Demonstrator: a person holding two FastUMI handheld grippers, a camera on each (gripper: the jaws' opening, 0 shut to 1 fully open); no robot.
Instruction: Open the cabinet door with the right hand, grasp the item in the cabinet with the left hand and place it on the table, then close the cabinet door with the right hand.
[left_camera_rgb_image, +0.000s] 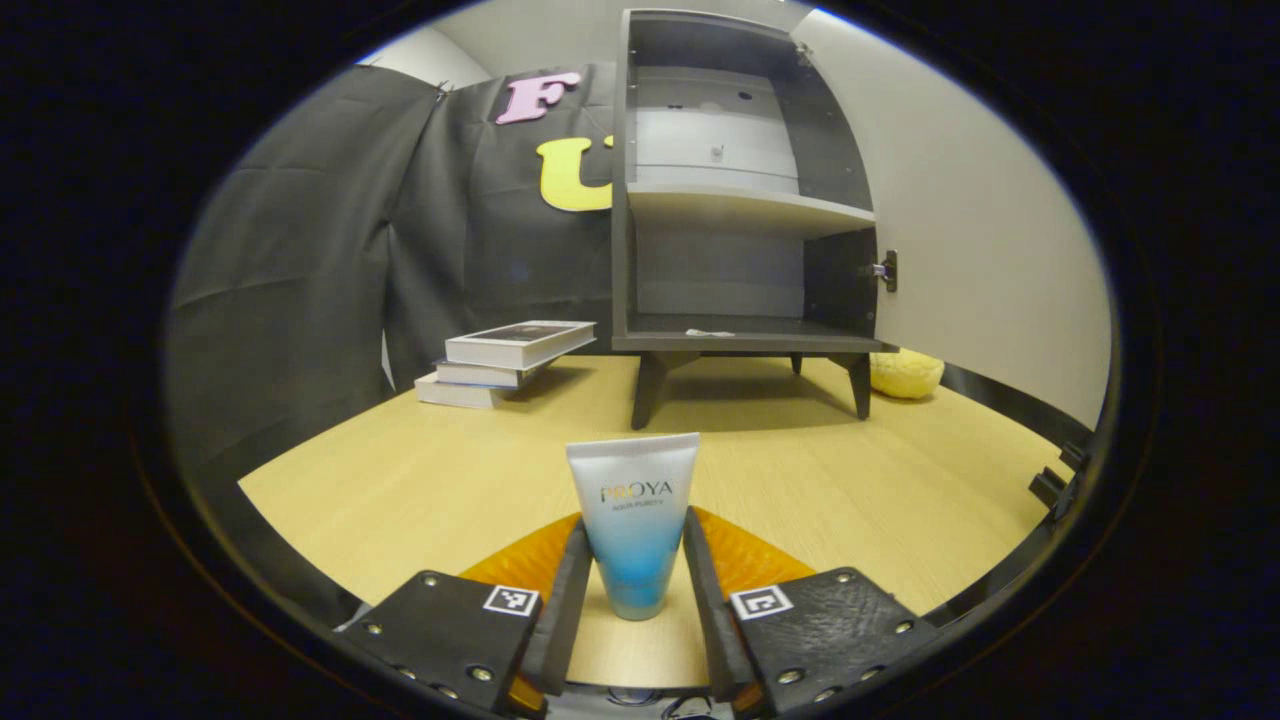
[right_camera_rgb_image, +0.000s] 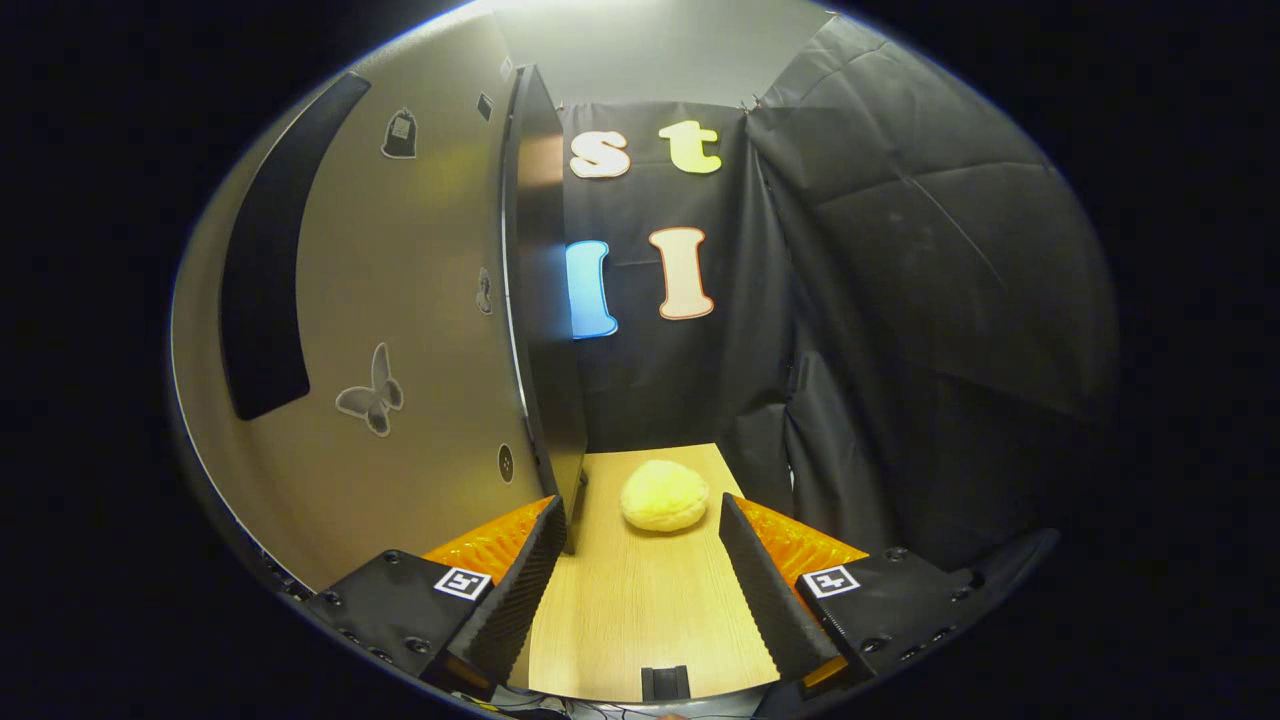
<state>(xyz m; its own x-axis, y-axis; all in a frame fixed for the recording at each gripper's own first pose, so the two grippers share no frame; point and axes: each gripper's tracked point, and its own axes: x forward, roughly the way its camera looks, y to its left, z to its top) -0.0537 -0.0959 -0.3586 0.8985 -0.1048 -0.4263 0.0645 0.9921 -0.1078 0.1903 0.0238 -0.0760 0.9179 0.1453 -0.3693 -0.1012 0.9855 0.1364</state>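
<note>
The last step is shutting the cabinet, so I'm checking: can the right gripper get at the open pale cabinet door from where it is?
Probably yes. The pale cabinet door stands swung open just left of the right gripper, whose jaws are apart; its dark edge sits beside the left finger. The yellow sponge-like lump on the wooden table lies ahead, not between them.
</note>
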